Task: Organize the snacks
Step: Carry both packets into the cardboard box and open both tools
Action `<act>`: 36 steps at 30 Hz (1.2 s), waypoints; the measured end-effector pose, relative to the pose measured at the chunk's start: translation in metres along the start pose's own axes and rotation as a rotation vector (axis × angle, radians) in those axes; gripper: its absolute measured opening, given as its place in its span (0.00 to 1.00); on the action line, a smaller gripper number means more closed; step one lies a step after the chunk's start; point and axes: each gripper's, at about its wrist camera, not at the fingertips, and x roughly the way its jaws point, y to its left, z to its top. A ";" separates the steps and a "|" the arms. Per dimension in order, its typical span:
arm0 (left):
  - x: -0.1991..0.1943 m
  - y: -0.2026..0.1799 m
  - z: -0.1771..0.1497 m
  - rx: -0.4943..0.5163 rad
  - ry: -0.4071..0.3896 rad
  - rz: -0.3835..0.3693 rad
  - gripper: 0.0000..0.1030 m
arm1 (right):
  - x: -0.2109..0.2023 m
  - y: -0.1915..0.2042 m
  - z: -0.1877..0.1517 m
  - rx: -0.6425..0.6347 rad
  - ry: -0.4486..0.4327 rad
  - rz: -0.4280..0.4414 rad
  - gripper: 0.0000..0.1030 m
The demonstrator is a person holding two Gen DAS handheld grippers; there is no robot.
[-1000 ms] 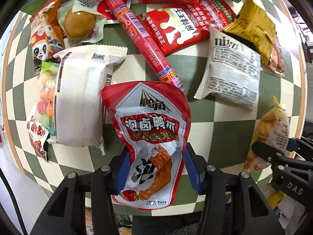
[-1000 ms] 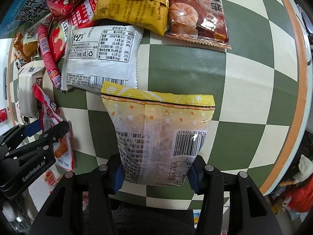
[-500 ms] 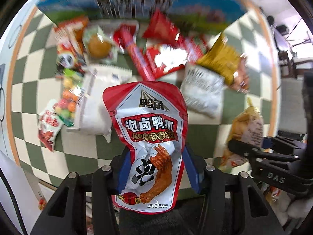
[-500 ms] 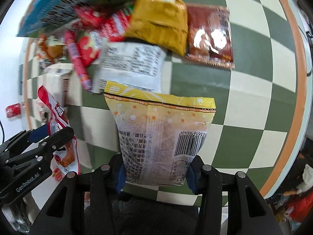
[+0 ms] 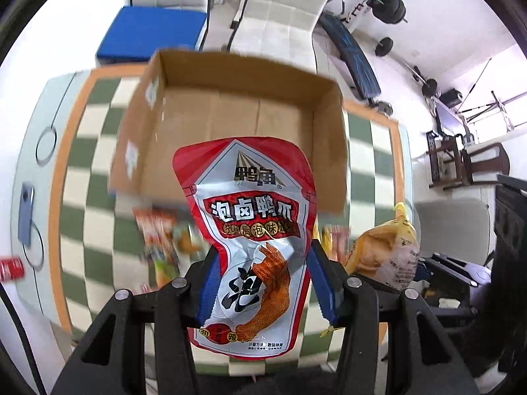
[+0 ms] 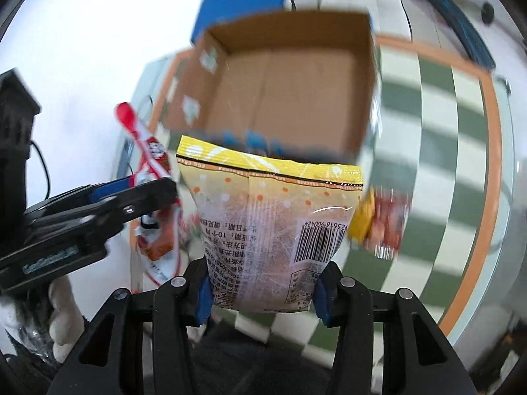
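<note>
Pinching a red-and-white glossy snack pouch (image 5: 255, 247) by its lower half, the left gripper (image 5: 263, 283) is hanging before an open brown cardboard box (image 5: 171, 75). The right gripper (image 6: 262, 291) is squeezing a yellow crinkly snack bag (image 6: 273, 210) likewise. Only the left view is showing a blue phone (image 5: 25, 214) lying on the checkered table (image 5: 82, 171).

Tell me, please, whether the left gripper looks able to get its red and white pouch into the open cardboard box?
Probably yes: the left gripper holds the red and white pouch, and the open cardboard box ahead looks empty.

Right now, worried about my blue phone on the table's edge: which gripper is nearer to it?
Left. The left gripper, holding a red pouch, is right of the blue phone; the right gripper is farther right still.
</note>
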 end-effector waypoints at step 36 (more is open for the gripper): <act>0.092 0.027 0.150 0.160 0.079 0.023 0.87 | 0.137 -0.018 0.219 0.147 0.012 -0.232 0.89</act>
